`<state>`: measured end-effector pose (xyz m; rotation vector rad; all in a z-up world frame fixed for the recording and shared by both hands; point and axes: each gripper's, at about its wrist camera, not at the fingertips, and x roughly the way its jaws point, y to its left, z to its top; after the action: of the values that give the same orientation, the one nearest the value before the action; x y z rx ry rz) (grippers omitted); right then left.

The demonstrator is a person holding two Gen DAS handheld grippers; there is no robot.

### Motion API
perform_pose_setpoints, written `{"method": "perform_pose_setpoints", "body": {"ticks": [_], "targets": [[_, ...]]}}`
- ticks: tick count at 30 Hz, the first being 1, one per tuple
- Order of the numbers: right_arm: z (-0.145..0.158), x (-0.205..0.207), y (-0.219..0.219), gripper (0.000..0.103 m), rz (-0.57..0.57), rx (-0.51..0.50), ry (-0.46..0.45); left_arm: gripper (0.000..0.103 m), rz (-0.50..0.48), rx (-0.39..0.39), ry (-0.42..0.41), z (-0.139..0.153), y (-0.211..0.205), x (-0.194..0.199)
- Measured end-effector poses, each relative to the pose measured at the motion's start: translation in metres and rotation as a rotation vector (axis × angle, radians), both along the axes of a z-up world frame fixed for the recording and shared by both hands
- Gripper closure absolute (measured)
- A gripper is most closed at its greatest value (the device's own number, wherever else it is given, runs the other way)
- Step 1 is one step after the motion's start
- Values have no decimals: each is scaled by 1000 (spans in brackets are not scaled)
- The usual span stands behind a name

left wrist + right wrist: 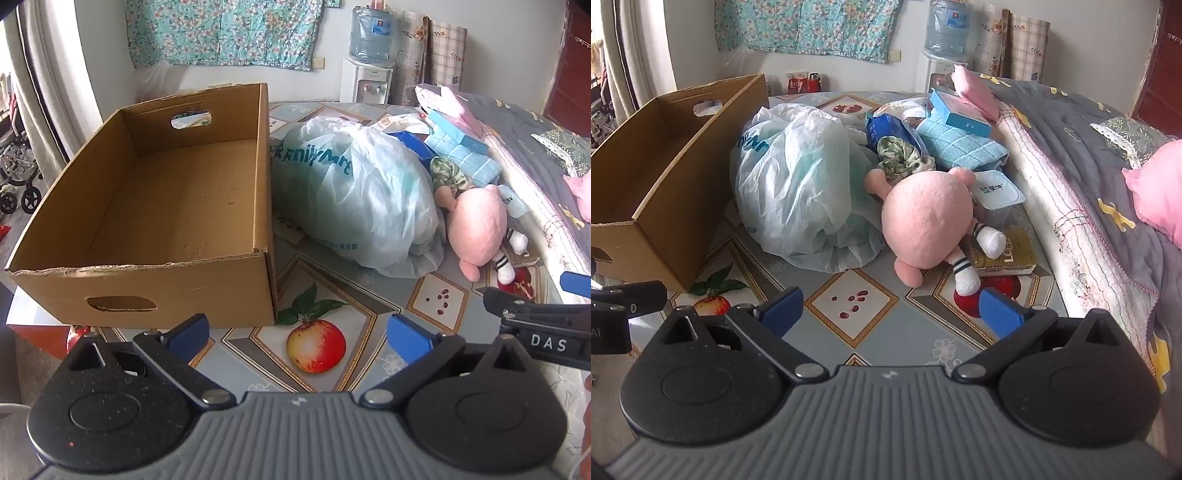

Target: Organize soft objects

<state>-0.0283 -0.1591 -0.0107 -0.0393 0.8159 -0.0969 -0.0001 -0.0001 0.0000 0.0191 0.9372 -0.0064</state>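
An empty open cardboard box [155, 206] stands on the table at the left; it also shows in the right wrist view [665, 170]. Right of it lies a stuffed white plastic bag [354, 192] [801, 192], then a pink plush toy [476, 225] [927, 225] with white striped legs, a green patterned cloth bundle [897, 155], and a light blue towel [960, 147]. My left gripper [299, 332] is open and empty above the tablecloth's apple picture. My right gripper [892, 308] is open and empty, just short of the plush toy's legs.
A folded grey and pink quilt [1089, 166] fills the right side. A blue box [960, 110], a yogurt cup [997, 192] and a yellow pack [1008, 254] lie by the toy. A water dispenser [369, 66] stands behind. The right gripper's side [535, 321] shows beside mine.
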Motion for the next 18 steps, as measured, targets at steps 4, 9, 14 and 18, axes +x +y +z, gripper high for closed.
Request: {"method": "perform_pose_setpoints", "body": {"ticks": [4, 9, 14, 18], "targets": [[0, 1, -1, 1, 1, -1, 5, 0, 2, 2, 0, 0, 0, 1], [1, 1, 1, 1, 2, -1, 2, 0, 4, 1, 4, -1, 2, 7], [2, 0, 0, 1, 4, 0, 6, 0, 2, 2, -13, 5, 4, 3], [2, 4, 2, 1, 7, -3, 4, 0, 4, 2, -18, 8, 7, 1]]}}
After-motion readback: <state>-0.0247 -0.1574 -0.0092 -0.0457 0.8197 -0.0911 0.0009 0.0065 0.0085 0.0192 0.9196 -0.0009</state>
